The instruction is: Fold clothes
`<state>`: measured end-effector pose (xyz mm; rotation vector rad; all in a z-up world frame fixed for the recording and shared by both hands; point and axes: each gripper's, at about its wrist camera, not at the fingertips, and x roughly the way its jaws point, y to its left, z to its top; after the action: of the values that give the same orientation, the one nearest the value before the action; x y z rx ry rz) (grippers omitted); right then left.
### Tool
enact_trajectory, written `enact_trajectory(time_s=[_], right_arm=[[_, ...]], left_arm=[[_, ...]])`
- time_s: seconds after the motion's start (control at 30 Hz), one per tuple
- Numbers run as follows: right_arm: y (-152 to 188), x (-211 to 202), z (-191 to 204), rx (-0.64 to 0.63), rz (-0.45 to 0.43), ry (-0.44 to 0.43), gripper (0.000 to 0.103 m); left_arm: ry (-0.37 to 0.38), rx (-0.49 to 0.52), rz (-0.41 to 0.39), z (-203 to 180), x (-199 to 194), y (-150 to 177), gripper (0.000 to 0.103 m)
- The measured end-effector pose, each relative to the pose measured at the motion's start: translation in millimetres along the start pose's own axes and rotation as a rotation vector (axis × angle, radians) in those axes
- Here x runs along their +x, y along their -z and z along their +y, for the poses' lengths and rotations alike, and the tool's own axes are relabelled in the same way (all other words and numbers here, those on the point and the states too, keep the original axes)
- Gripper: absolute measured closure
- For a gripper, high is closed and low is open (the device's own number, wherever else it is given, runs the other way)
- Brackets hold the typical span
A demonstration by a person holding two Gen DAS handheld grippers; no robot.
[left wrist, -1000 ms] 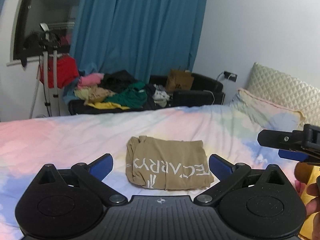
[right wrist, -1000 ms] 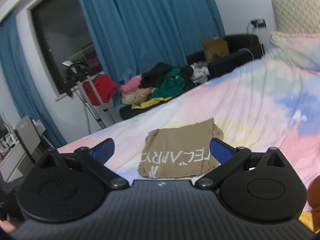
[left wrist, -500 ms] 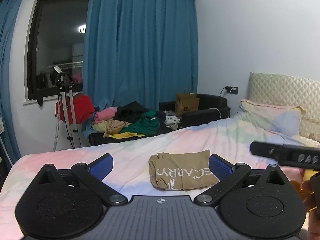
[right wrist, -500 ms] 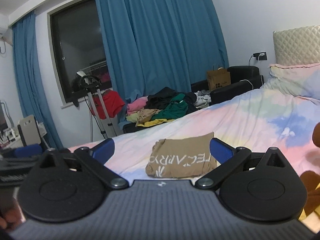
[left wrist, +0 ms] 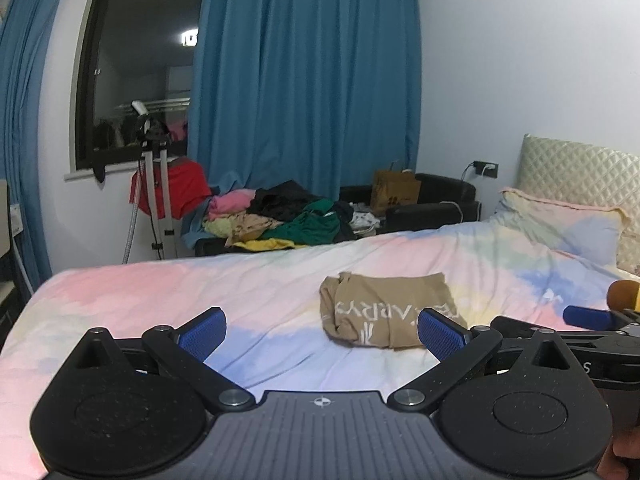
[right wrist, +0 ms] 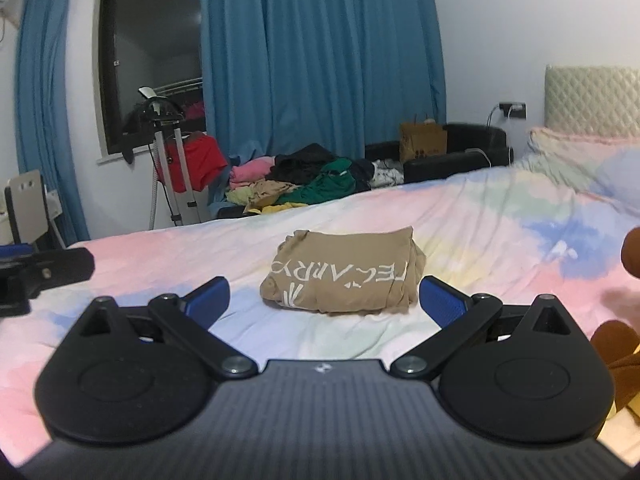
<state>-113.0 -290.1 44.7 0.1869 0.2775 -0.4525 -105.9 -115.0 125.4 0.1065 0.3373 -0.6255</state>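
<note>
Left wrist view: left claw point(left wrist: 322, 330) held above the bed with the pastel pink, blue and yellow tie-dye sheet point(left wrist: 168, 300), blue-padded fingers point(left wrist: 202, 332) spread wide, nothing between them. Folded tan cotton T-shirt with white lettering point(left wrist: 386, 312) lies flat on the sheet, ahead of the claw and off to its right side; the right-hand pad overlaps the shirt's near right corner in the picture, though the claw is apart from the cloth. Right claw point(left wrist: 588, 318) enters at the right edge, only one blue pad and black frame showing. Beyond the bed: heap of mixed clothes in pink, green, black and yellow point(left wrist: 280, 220) on a low black sofa, blue pleated curtains point(left wrist: 308, 80), dark window.

Right wrist view: right claw point(right wrist: 324, 298) also above the sheet point(right wrist: 500, 232), fingers point(right wrist: 442, 300) apart and empty. Tan shirt point(right wrist: 344, 274) sits straight ahead, centred between the two pads, just past their tips, not touched. Lettering reads upside down from this side. Black frame of the left claw point(right wrist: 44, 276) shows at the left edge, well left of the shirt. Pastel pillow point(right wrist: 588, 160) and quilted cream headboard point(right wrist: 592, 96) at far right; brown blurred object at the right margin, cannot tell what.
</note>
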Motion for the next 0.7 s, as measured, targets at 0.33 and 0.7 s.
enact_trajectory(time_s=[0.33,0.7], right_arm=[[3.0,2.1,4.3,-0.017,0.005,-0.001,0.0],[2.7,4.8,4.1,-0.022,0.018,0.007,0.0]], left_arm=[[-0.031,-0.001,0.029,5.0,2.0,10.6,0.0],[-0.05,0.005,0.022,1.8,-1.8,10.4,0.0]])
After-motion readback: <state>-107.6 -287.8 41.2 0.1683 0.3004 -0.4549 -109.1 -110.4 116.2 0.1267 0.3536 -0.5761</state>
